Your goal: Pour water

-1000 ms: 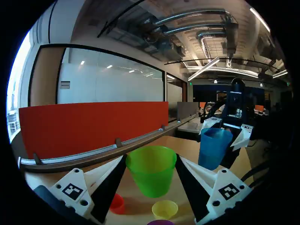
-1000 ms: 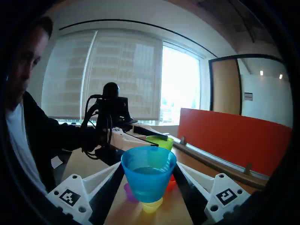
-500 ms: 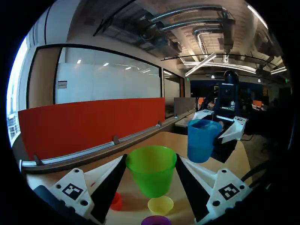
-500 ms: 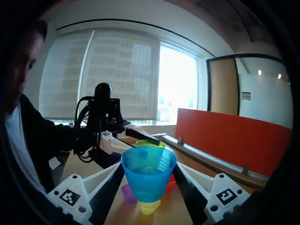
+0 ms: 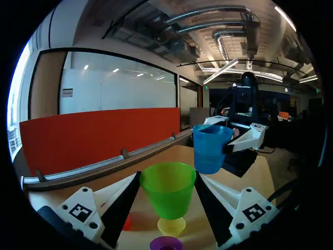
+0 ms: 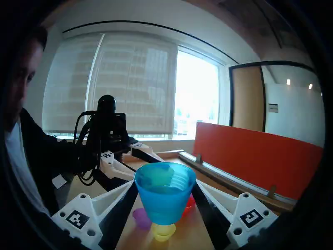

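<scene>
My left gripper (image 5: 167,196) is shut on a green cup (image 5: 167,189), held upright above the wooden table (image 5: 254,175). Beyond it, up and to the right, the right gripper (image 5: 227,143) carries a blue cup (image 5: 208,146) tilted slightly toward the green one. In the right gripper view, my right gripper (image 6: 165,199) is shut on the blue cup (image 6: 165,196), which holds water. The left gripper (image 6: 125,160) shows behind it, held by a person's hand. The green cup is mostly hidden behind the blue cup's rim there.
Small cups stand on the table below: yellow (image 5: 171,226), purple (image 5: 165,243) and red (image 5: 127,223); in the right gripper view yellow (image 6: 163,231), purple (image 6: 142,217) and red (image 6: 189,202). An orange divider panel (image 5: 100,135) with a rail borders the desk. A person in a dark jacket (image 6: 37,166) sits left.
Both cups have risen above the table. The blue cup has moved left, closer to and above the green cup, and leans a little more.
</scene>
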Action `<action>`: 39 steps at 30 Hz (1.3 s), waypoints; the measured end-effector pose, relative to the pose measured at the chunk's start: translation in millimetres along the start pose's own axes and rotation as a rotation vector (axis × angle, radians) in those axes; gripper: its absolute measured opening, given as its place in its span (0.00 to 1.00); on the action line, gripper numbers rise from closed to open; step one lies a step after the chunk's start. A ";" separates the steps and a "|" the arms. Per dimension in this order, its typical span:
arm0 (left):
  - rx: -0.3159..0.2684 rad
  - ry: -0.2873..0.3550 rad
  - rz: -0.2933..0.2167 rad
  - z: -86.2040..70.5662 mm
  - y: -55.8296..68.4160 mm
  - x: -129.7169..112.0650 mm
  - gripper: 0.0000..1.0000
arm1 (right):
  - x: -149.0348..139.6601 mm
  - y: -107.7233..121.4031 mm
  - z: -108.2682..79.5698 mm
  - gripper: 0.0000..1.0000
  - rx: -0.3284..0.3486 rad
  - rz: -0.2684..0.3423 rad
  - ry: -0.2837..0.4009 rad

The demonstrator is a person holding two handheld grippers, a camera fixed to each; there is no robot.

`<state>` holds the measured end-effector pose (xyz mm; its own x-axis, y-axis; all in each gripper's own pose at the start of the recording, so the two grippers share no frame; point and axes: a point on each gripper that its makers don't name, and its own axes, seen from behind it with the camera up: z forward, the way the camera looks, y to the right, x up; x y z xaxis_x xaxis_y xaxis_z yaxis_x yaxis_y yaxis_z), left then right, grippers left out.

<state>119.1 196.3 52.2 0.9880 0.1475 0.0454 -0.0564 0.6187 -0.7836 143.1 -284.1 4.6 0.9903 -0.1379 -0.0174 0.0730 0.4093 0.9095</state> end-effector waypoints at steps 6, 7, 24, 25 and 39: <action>-0.005 -0.006 -0.005 -0.3 4.5 -5.4 0.90 | 9.6 4.9 6.3 0.90 -0.004 -0.020 0.002; -0.006 -0.006 -0.006 -0.3 5.1 -6.4 0.90 | 10.8 5.8 7.6 0.90 -0.004 -0.020 0.002; -0.015 -0.009 -0.017 -1.3 10.2 -11.4 0.90 | 26.6 19.0 24.2 0.90 -0.014 -0.129 -0.005; -0.016 -0.011 -0.015 -1.4 10.4 -12.6 0.90 | 27.2 19.9 24.9 0.90 -0.015 -0.141 -0.008; -0.040 -0.036 0.001 -0.8 19.0 -20.2 0.90 | 28.5 22.9 32.0 0.90 -0.005 -0.256 -0.041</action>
<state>98.2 204.5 36.0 0.9821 0.1765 0.0664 -0.0509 0.5874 -0.8077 169.1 -307.5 38.2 0.9339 -0.2737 -0.2300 0.3213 0.3607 0.8756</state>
